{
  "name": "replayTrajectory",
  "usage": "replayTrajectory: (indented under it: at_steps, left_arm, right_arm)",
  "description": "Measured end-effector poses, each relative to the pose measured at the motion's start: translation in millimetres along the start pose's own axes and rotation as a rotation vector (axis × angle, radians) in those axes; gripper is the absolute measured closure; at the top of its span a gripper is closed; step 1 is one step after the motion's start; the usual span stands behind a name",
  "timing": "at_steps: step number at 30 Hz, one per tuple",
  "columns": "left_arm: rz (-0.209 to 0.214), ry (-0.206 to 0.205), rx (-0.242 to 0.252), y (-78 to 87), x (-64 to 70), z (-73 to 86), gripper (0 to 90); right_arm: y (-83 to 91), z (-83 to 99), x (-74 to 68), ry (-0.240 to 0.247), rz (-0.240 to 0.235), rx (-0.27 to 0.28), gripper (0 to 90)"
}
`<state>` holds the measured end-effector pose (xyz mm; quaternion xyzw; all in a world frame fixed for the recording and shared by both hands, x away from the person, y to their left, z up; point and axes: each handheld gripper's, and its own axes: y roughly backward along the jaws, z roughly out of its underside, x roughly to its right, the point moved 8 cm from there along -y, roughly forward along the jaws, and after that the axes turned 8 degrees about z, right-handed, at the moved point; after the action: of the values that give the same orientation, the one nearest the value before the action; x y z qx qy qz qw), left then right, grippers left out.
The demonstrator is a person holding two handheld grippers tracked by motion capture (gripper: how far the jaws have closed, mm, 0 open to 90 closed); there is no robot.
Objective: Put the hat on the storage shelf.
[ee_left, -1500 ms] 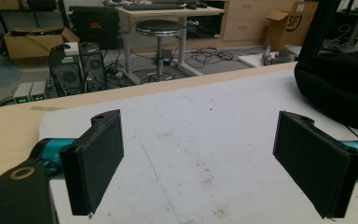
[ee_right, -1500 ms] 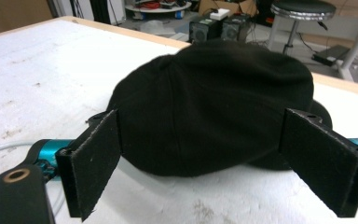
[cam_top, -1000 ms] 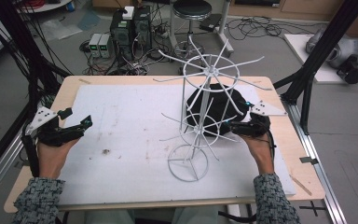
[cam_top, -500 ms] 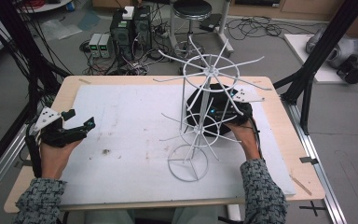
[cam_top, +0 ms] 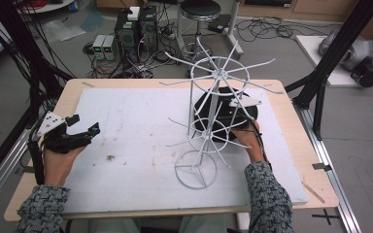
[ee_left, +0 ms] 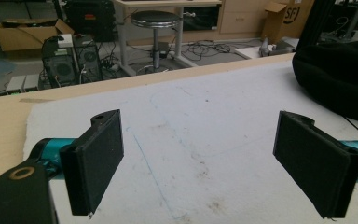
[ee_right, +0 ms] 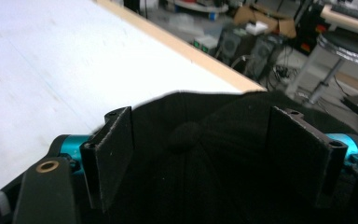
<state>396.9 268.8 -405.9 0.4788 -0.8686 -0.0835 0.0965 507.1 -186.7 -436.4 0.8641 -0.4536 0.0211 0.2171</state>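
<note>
Reaching for the black cap [ee_right: 214, 154], centre-right behind the wire rack [cam_top: 213, 121]: right gripper [ee_right: 200, 158] spread wide, straddling its crown, nothing clamped. Next, likely closing on fabric. Left gripper [ee_left: 209, 168] open, empty, lower left.

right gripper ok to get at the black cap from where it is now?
Probably yes. The right gripper is already at the black cap with jaws open on either side of its crown. The white wire rack stands just beside it, but doesn't seem to block the approach.

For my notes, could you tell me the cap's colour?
Plain black cap, clearest in the right gripper view.
</note>
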Motion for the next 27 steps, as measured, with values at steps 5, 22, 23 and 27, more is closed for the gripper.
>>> replayTrajectory:
  at_steps: [5, 22, 23, 27]
  left_arm:
    - [-0.002, 0.003, 0.003, 0.0, -0.1, -0.2, 16.4]
    - [-0.006, 0.003, 0.009, 2.7, -2.7, -0.6, 16.4]
    - [-0.007, 0.002, 0.009, 2.7, -2.8, -0.7, 16.4]
    - [-0.008, 0.002, 0.01, 3.0, -2.9, -0.8, 16.4]
  right_arm:
    - [-9.0, 2.7, 0.5, 0.037, 0.03, -0.07, 33.3]
    - [-16.9, 10.3, -2.4, 0.102, 0.037, -0.193, 71.6]
    - [-16.1, 10.3, -0.6, 0.093, 0.044, -0.196, 71.7]
    - [-12.2, 7.5, 2.6, 0.058, 0.048, -0.185, 71.9]
